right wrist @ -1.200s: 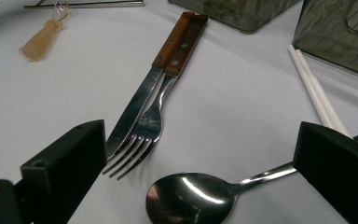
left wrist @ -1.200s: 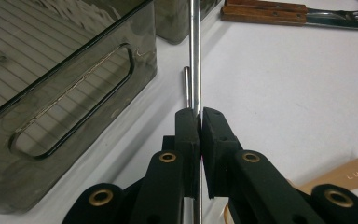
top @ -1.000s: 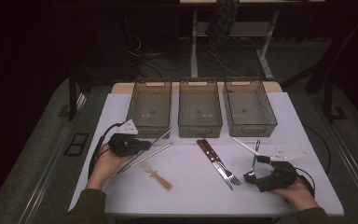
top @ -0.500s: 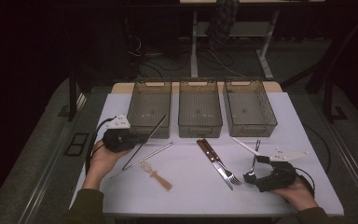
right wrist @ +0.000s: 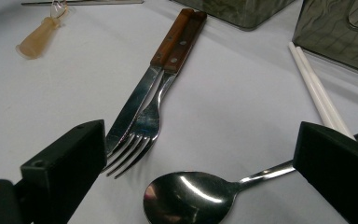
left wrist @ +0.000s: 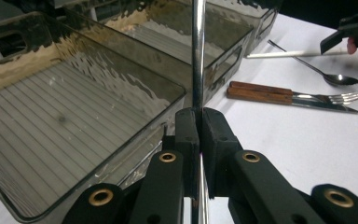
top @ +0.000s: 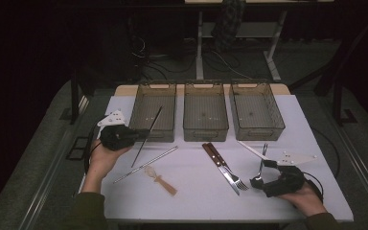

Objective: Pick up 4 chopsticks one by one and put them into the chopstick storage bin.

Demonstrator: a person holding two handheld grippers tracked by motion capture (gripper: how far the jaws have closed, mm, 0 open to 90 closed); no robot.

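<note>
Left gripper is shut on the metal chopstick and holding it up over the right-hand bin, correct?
Not quite: the left gripper is shut on the metal chopstick, but the high view shows it over the left-hand bin, not the right-hand one.

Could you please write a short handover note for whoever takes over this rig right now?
Left gripper: jaws shut on a metal chopstick, lifted over the front of the left bin.
Right gripper: jaws open, resting on the table beside the spoon.
Done: nothing lies in any bin.
Left: second metal chopstick, small plastic spoon, knife, fork, spoon, white chopsticks remain on the table.
</note>
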